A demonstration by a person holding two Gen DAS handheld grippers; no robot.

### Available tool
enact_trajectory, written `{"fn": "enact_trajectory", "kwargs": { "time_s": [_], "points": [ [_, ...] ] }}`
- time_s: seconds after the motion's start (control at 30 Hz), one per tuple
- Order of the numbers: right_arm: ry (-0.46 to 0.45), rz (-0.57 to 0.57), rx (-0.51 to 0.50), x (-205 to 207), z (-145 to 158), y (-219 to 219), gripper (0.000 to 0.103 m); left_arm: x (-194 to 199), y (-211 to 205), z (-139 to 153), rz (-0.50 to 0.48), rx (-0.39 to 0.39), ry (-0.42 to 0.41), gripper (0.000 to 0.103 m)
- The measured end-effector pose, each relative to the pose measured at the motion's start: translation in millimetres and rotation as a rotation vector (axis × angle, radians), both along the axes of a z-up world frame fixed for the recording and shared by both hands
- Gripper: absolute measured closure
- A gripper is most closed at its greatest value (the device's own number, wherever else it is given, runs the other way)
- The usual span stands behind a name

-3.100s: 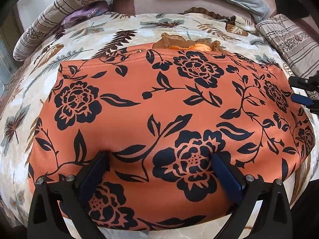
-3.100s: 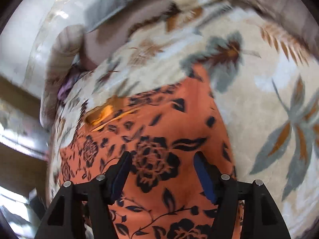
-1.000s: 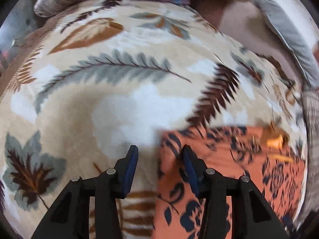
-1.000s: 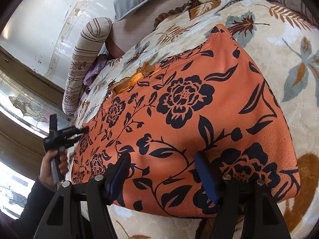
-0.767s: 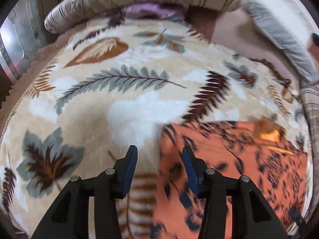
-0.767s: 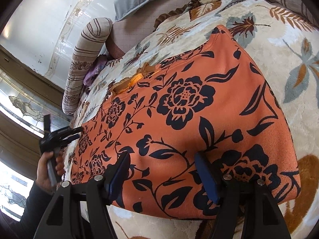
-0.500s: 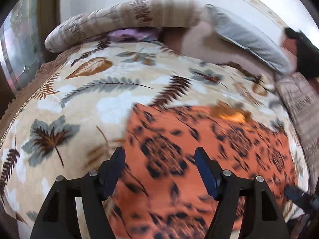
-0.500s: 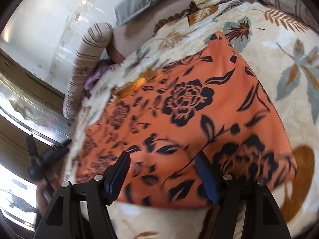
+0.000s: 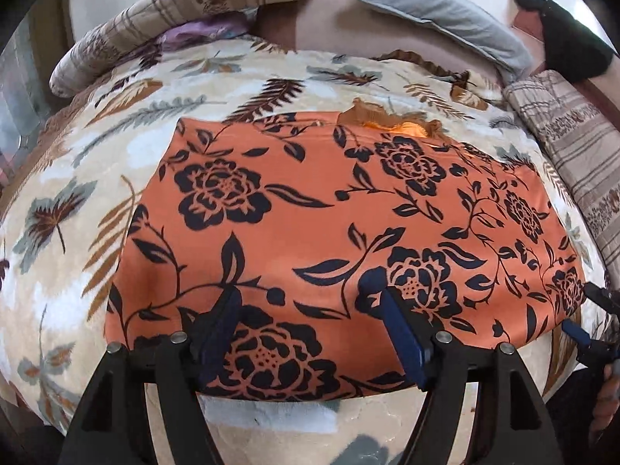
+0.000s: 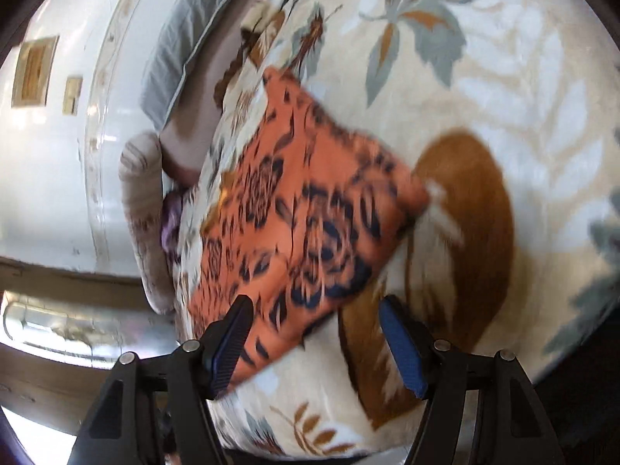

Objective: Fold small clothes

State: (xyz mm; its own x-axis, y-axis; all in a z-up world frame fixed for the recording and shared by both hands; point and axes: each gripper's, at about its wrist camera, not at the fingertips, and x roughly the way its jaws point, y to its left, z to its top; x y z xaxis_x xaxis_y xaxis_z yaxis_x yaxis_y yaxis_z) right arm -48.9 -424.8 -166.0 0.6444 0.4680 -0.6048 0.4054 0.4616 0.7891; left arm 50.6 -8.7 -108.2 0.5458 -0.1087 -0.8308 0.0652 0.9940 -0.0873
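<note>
Two grippers are held over an orange flowered garment (image 9: 348, 232) that is spread flat on a leaf-patterned blanket (image 9: 97, 201): the left gripper (image 9: 306, 325), whose jaws have just been opening, is poised unclenched over the garment's near edge with cloth seen between its blue pads but not pinched. The right gripper (image 10: 316, 343) is likewise spread wide and grasping nothing, its left pad over the garment's near corner (image 10: 302, 232) and its right pad over bare blanket (image 10: 523, 89). Farther back, a striped bolster (image 9: 186, 15), a grey pillow (image 9: 438, 19) and a white wall (image 10: 46, 178) are seen.
</note>
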Motion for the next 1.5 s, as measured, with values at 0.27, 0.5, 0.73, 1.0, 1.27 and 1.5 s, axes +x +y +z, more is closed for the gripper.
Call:
{"fn": "enact_trajectory", "kwargs": {
  "time_s": [0.27,0.5,0.73,1.0,1.27,1.5],
  "points": [
    [-0.010,-0.034,-0.013,26,-2,-8,0.031,5,2,-7,0.025,0.026,0.025,0.029],
    [-0.017,-0.005,-0.073,32,10,-6,0.031,9,-2,-11,0.019,0.041,0.022,0.025],
    [0.000,0.010,-0.126,41,8,0,0.031,11,-5,-13,0.007,0.051,0.022,0.022],
    [-0.002,0.012,-0.161,47,13,4,0.031,11,-6,-4,0.031,0.051,-0.012,0.022],
    [0.048,0.088,-0.338,64,18,20,0.076,4,-18,11,-0.007,0.101,-0.045,0.020],
    [0.074,0.053,-0.315,68,11,20,0.064,11,-12,-15,-0.058,0.138,0.047,0.018]
  ]
}}
